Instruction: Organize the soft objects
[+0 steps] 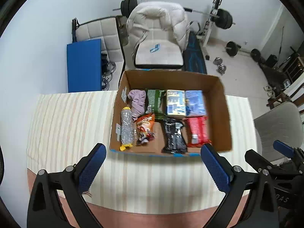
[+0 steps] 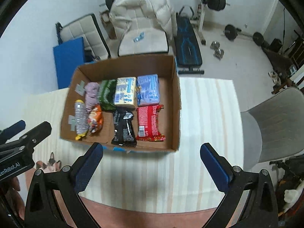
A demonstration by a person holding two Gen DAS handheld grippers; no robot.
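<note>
A cardboard box (image 1: 222, 117) (image 2: 173, 102) stands on the striped table (image 1: 72, 117) (image 2: 207, 114). Inside lie a silver roll with yellow ends (image 1: 127, 128) (image 2: 81, 118), a lilac cloth (image 1: 136, 100) (image 2: 91, 94), an orange snack bag (image 1: 145, 126) (image 2: 96, 119), a green pack (image 1: 154, 100) (image 2: 107, 95), a yellow pack (image 1: 175, 102) (image 2: 125, 92), a blue pack (image 1: 195, 103) (image 2: 148, 90), a black packet (image 1: 173, 135) (image 2: 123, 128) and a red packet (image 1: 198, 130) (image 2: 149, 122). My left gripper (image 1: 153, 168) and right gripper (image 2: 152, 167) are open and empty, hovering before the box's near edge.
A cushioned chair with a white jacket (image 1: 158, 36) (image 2: 142, 28) stands behind the box. A grey chair (image 1: 279, 129) (image 2: 271, 123) is at the right. A blue panel (image 1: 83, 64) leans at the left. Weights and a bench (image 2: 187, 43) fill the floor behind.
</note>
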